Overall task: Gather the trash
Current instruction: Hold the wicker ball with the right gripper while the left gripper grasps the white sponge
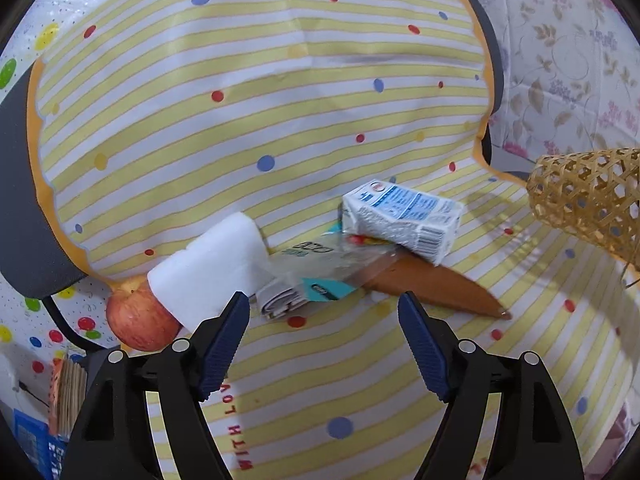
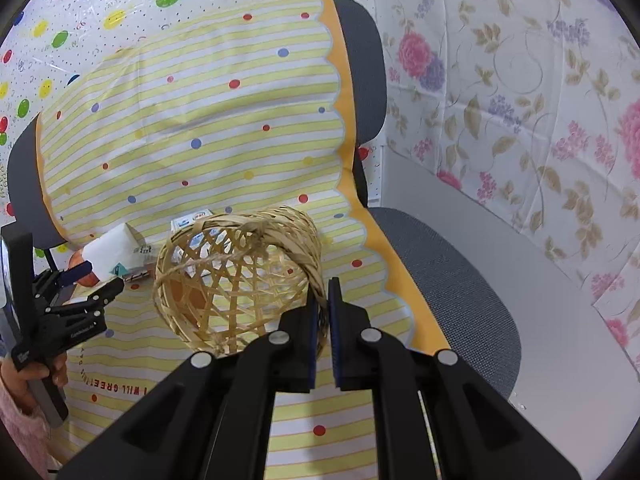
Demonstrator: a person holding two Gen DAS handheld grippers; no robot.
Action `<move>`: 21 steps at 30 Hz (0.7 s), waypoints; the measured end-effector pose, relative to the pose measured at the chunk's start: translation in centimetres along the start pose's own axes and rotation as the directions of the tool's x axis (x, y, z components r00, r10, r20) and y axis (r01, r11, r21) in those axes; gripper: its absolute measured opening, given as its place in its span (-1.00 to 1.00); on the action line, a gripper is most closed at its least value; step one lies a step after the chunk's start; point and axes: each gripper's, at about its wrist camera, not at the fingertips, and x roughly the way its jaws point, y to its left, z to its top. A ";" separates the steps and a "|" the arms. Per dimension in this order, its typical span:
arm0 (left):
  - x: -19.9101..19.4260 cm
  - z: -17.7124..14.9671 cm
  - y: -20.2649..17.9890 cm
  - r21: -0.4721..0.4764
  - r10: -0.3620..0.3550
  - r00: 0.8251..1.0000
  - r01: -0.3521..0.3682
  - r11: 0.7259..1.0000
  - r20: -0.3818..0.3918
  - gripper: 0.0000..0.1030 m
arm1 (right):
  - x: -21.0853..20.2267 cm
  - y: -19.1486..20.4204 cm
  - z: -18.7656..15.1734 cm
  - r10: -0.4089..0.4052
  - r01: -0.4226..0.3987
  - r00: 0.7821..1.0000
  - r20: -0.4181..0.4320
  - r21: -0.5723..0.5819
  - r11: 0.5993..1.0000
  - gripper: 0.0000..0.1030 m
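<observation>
On the striped cloth [image 1: 248,120] over the chair lie a crushed white milk carton [image 1: 404,216], a clear plastic wrapper with teal print [image 1: 316,272], a brown leaf-shaped piece [image 1: 440,292], a white foam block [image 1: 212,268] and an apple [image 1: 140,320]. My left gripper [image 1: 324,312] is open just in front of the wrapper and holds nothing; it also shows in the right wrist view [image 2: 100,276]. My right gripper [image 2: 322,300] is shut on the rim of a woven bamboo basket [image 2: 236,272], held tilted above the seat; the basket also shows in the left wrist view [image 1: 588,196].
The grey office chair [image 2: 448,276] shows uncovered at the right of the cloth. Floral sheeting [image 2: 520,100] hangs on the right, dotted sheeting [image 2: 120,0] behind. A box and papers [image 1: 60,400] lie low at the left.
</observation>
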 end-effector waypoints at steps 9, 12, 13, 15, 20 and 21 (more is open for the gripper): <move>3.8 0.4 0.6 0.105 -0.095 0.995 0.099 0.990 -0.035 0.35 | 2.2 0.9 0.3 0.030 -0.031 0.999 -0.029 -0.009 0.999 -0.89; 5.2 0.6 0.6 0.121 -0.103 0.992 0.111 0.987 -0.069 0.06 | 2.7 1.0 0.5 0.031 -0.031 0.999 -0.035 -0.010 0.999 -0.89; 5.3 0.8 0.5 0.130 -0.106 0.992 0.114 0.985 -0.066 0.01 | 2.9 1.0 0.5 0.032 -0.032 0.999 -0.039 -0.009 0.999 -0.89; 5.3 1.3 -0.1 0.168 -0.103 0.994 0.110 0.980 -0.046 -0.12 | 3.3 1.2 0.7 0.038 -0.039 0.998 -0.047 -0.005 0.999 -0.89; 5.8 1.8 -2.0 0.272 -0.118 0.992 0.128 0.954 -0.050 -0.62 | 3.7 1.6 0.8 0.040 -0.041 0.997 -0.059 -0.008 0.999 -0.89; 6.0 1.9 -2.2 0.269 -0.135 0.989 0.148 0.952 -0.068 -1.00 | 3.7 1.7 0.7 0.039 -0.040 0.997 -0.060 -0.009 0.999 -0.89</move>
